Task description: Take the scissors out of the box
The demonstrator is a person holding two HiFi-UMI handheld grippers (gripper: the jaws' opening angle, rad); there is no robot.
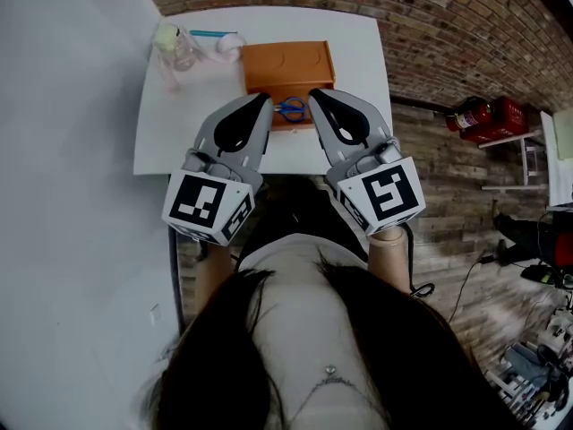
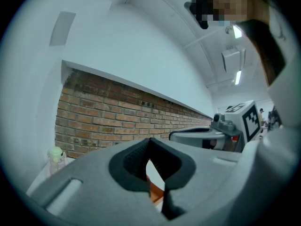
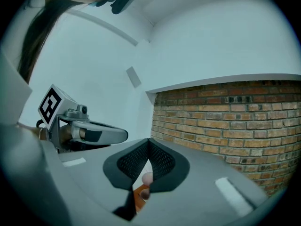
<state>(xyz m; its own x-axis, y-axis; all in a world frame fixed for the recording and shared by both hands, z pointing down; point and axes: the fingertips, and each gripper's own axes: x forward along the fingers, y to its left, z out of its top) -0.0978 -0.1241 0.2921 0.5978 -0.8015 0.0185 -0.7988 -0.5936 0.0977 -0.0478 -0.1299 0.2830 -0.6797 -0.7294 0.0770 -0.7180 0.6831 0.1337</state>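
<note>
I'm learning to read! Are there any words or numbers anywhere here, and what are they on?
No words or numbers can be read anywhere.
Marker cubes: only black-and-white square patterns, no letters.
Orange box: no print visible.
Red fire extinguisher: any label is too small to read.

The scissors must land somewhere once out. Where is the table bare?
Left of the orange box, nearer than the bottle, the table is bare; a narrower strip lies right of the box. The far left corner is crowded.

The left gripper [image 1: 265,98] hides one box [image 1: 286,65] corner.
</note>
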